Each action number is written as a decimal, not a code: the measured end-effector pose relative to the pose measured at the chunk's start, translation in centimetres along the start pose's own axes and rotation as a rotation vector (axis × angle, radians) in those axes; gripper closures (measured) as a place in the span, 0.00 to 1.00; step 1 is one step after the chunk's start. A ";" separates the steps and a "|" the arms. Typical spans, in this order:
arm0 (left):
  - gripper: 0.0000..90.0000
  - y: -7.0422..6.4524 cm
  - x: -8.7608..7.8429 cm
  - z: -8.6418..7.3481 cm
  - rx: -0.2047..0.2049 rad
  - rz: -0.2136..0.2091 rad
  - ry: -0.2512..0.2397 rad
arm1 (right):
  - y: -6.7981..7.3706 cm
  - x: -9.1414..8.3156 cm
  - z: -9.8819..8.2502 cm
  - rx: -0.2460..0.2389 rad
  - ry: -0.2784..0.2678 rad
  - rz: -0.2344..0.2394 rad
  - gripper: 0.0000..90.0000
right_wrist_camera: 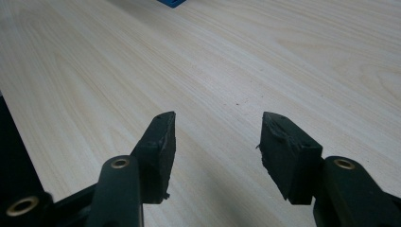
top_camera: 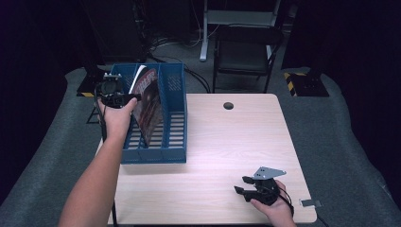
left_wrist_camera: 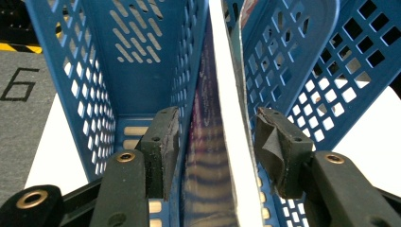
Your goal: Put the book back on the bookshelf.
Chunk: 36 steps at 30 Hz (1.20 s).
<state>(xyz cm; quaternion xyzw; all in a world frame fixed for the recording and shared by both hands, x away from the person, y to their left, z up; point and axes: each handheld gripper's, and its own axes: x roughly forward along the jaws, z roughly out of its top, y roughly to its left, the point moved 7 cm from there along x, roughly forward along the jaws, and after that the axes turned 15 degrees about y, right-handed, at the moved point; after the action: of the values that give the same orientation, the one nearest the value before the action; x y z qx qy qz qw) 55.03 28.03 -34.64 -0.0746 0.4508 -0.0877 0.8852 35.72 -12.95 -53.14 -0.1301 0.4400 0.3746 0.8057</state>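
Releasing a magazine into the blue file rack, the left tongs stand half-open around it, not pressing; the right tongs idle open, empty, over the near tabletop; withdrawing upward likely comes next.

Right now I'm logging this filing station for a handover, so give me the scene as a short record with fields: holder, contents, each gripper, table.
holder: blue file holder, slotted plastic, three compartments, at the table's left rear
contents: magazine standing tilted in the middle compartment
left gripper: left gripper at the magazine's top edge, jaws astride it, pads apart from it, open
right gripper: right gripper open, nothing between its jaws, low over the wood at the near right
table: light wood table with a round cable hole at the back
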 end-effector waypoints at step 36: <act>0.56 0.0 -5.0 0.0 0.069 -0.076 -0.025 | -0.2 0.0 -0.2 0.017 0.009 -0.003 0.51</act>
<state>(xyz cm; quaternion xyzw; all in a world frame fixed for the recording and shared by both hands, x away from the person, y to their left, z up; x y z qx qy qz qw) 52.17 29.14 -30.68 -0.0622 0.4331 -0.1357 0.8889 35.77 -13.21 -53.25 -0.1255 0.4466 0.3690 0.8054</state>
